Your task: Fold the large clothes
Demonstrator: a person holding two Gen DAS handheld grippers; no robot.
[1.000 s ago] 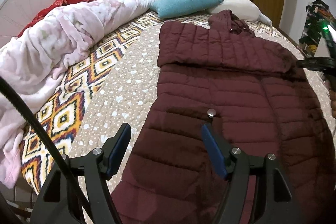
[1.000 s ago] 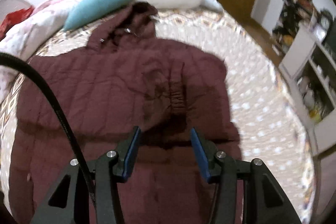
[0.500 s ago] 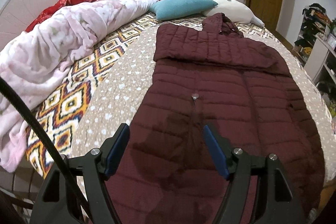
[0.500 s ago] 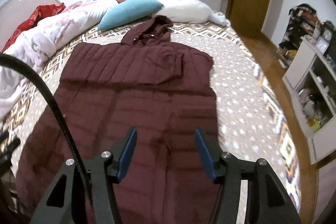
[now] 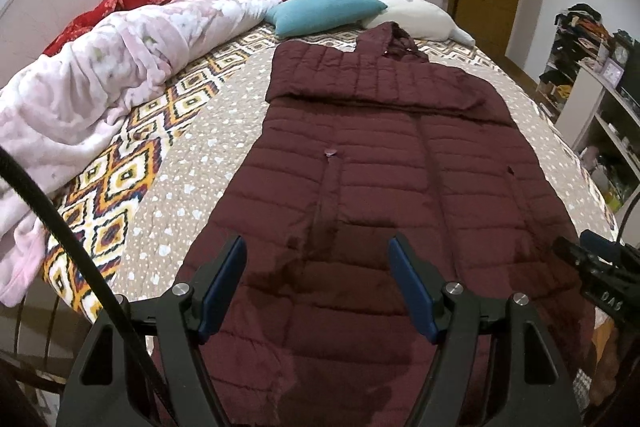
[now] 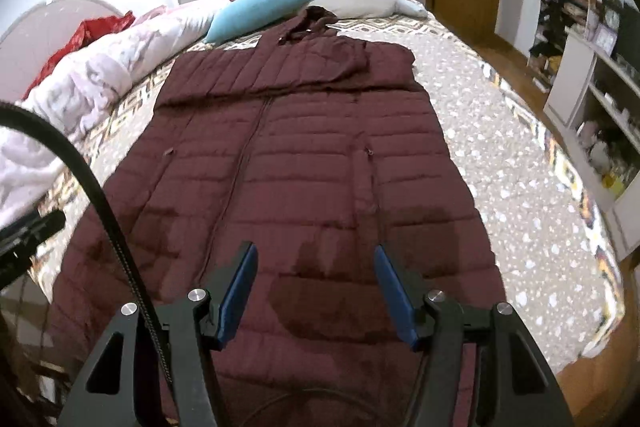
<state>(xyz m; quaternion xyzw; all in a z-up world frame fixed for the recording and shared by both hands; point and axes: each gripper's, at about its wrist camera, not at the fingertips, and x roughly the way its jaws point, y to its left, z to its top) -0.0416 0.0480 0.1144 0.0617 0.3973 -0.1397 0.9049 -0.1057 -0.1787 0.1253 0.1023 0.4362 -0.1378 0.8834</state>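
Note:
A long maroon quilted coat (image 5: pixel 384 163) lies flat on the bed, hood toward the pillows, both sleeves folded across its chest. It also fills the right wrist view (image 6: pixel 304 155). My left gripper (image 5: pixel 318 279) is open and empty above the coat's hem on its left side. My right gripper (image 6: pixel 314 283) is open and empty above the hem's right side. The right gripper shows at the edge of the left wrist view (image 5: pixel 596 267), and the left gripper at the edge of the right wrist view (image 6: pixel 28 231).
The bed has a patterned bedspread (image 5: pixel 192 155). A pink duvet (image 5: pixel 100 75) is heaped along its left side. A teal pillow (image 5: pixel 324 11) and a white pillow (image 5: pixel 416 19) lie at the head. A shelf unit (image 6: pixel 596 115) stands to the right.
Both grippers have pulled back from the coat's chest to above its hem. The coat has not moved in the last half second.

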